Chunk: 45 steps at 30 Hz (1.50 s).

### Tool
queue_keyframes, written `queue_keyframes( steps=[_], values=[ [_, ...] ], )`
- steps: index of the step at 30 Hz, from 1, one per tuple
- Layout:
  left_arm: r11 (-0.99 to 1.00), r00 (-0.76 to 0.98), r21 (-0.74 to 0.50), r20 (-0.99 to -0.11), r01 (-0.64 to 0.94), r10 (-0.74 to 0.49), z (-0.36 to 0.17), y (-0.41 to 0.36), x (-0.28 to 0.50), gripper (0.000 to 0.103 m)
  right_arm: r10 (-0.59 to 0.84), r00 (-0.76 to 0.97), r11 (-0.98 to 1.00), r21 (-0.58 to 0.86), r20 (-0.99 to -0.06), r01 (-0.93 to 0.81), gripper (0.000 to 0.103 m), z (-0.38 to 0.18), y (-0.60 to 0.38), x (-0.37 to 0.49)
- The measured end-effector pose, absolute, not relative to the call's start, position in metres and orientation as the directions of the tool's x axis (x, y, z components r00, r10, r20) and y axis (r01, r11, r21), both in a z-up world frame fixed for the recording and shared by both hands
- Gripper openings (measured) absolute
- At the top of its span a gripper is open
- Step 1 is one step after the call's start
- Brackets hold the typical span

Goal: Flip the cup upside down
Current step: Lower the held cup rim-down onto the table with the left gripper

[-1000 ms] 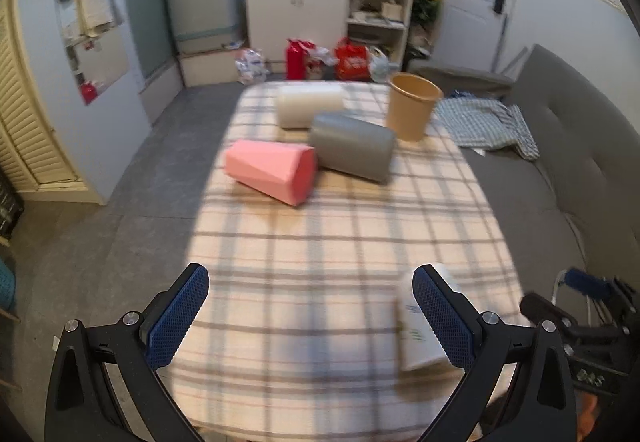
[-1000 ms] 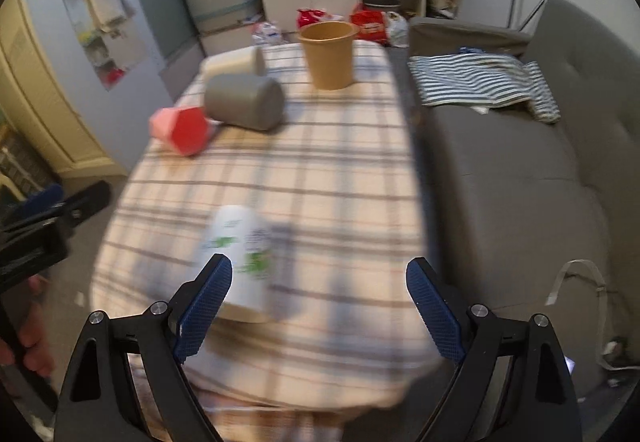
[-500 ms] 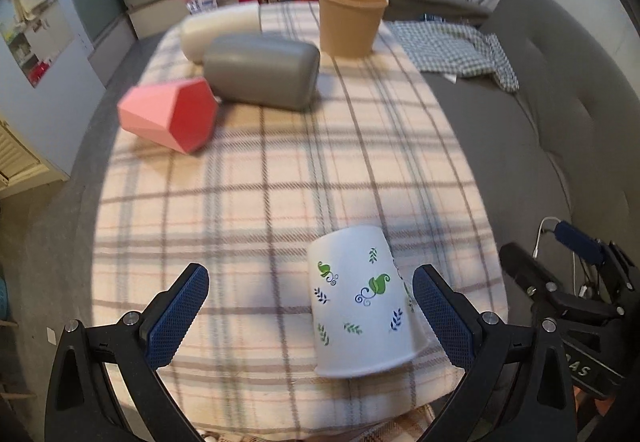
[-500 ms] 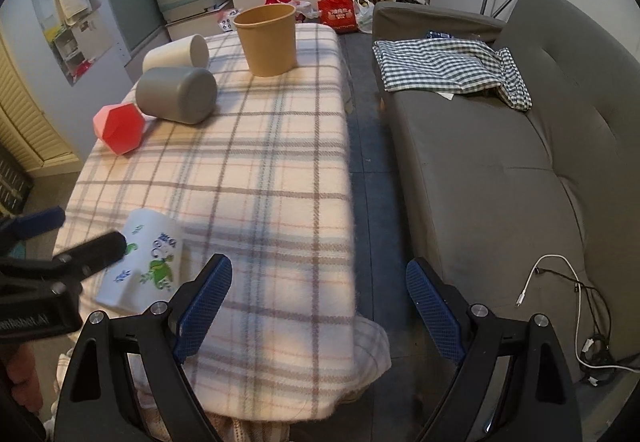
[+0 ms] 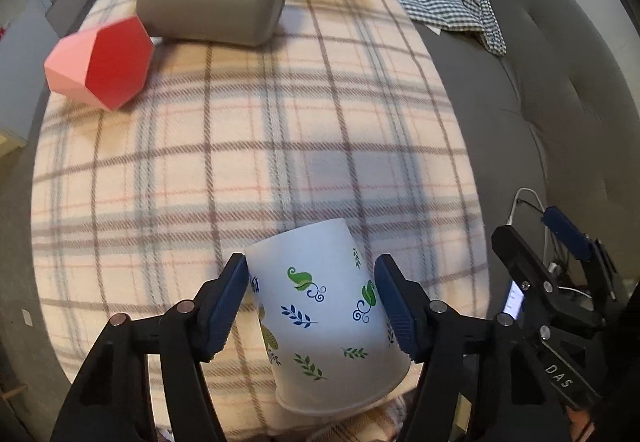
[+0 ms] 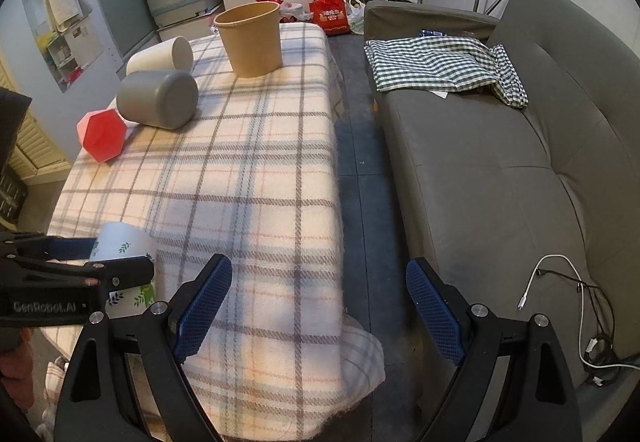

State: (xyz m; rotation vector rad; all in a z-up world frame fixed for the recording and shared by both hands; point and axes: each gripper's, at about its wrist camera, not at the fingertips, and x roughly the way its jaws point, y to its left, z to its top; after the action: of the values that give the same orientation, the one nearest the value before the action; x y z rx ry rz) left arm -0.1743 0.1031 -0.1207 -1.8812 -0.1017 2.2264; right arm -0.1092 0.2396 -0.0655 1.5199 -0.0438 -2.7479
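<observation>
plaid tablecloth (image 5: 248, 145), near edge: leaf-print paper cup (image 5: 320, 326) lying tilted btw left gripper (image 5: 312, 302) pads, closed onto its walls; light, crushable, grip mid-body softly; right gripper (image 6: 318, 306) wide open, empty

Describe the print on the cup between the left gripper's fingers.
White cup printed with green and blue leaf sprigs and swirls; clearest in the left wrist view.

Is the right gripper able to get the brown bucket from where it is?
Probably yes. The right gripper is open, and only bare plaid cloth lies between it and the brown bucket; it's far, though.
</observation>
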Motion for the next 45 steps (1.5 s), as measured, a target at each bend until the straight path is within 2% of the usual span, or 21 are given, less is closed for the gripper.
queue_keyframes(
  steps=[13,23,31,45],
  values=[
    [-0.982,-0.374,-0.125,-0.912,-0.144,0.171,-0.056,0.077,-0.176,0.064,-0.009,-0.565,-1.0,0.012,-0.825,-0.002,0.089,-0.048,0.225,-0.089],
    [-0.994,-0.632,0.024,-0.774,-0.106,0.049,-0.052,0.07,-0.19,0.063,-0.062,-0.606,-0.998,0.07,-0.793,0.011,0.089,-0.052,0.208,-0.087],
    [-0.99,-0.646,0.061,-0.762,-0.127,0.036,-0.081,0.07,-0.195,0.063,-0.094,-0.597,-0.995,0.1,-0.797,0.023,0.089,-0.064,0.2,-0.1],
    [-0.981,-0.623,0.103,-0.782,-0.165,0.023,-0.098,0.085,-0.193,0.063,-0.103,-0.569,-0.993,0.121,-0.816,0.006,0.089,-0.077,0.202,-0.106]
  ],
)
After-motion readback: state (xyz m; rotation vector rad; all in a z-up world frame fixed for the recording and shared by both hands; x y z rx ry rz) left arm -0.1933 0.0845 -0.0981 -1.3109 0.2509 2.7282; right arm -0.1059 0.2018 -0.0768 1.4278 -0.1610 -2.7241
